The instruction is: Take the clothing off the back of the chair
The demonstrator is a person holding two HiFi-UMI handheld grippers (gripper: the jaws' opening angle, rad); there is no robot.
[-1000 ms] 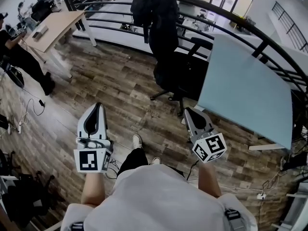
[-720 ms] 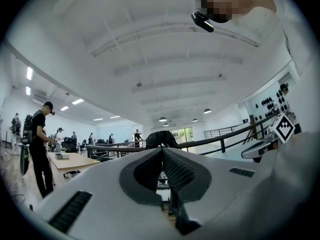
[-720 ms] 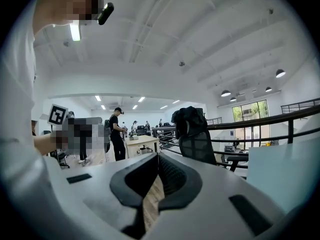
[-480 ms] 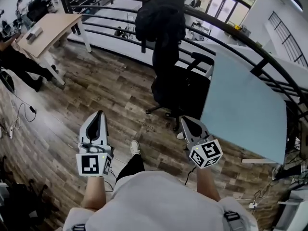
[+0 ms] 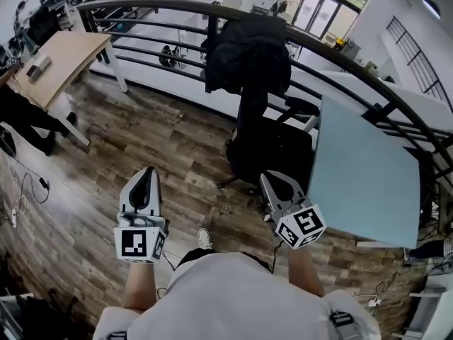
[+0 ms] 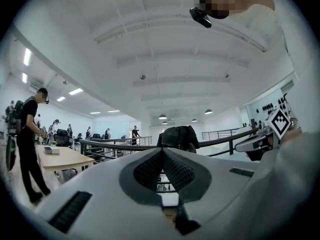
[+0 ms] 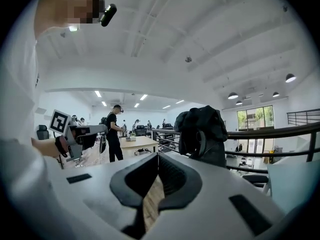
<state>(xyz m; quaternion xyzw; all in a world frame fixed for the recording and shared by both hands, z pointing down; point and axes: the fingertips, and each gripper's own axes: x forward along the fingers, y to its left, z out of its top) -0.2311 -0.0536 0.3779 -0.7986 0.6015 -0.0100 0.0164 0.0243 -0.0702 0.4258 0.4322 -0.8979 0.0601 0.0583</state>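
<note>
A black jacket [image 5: 248, 55] hangs over the back of a black office chair [image 5: 272, 151] that stands by the railing. Both grippers are short of the chair, held out roughly level over the wood floor. My left gripper [image 5: 147, 170] is shut and empty, well left of the chair. The right gripper [image 5: 267, 178] is also shut with nothing in it, just in front of the seat. In the left gripper view the jacket [image 6: 178, 134] shows beyond the closed left gripper [image 6: 162, 151]. From the right gripper [image 7: 158, 155] the jacket [image 7: 202, 126] looms ahead and slightly right.
A pale blue tabletop [image 5: 361, 176] stands right of the chair. A curved dark railing [image 5: 177, 9] runs behind it. A wooden desk [image 5: 60, 52] and a person [image 5: 21, 115] are at the far left. Cables lie on the floor at the left edge.
The person has walked toward the chair. Both grippers have travelled forward with them, still shut, and the chair and jacket now appear closer and larger.
</note>
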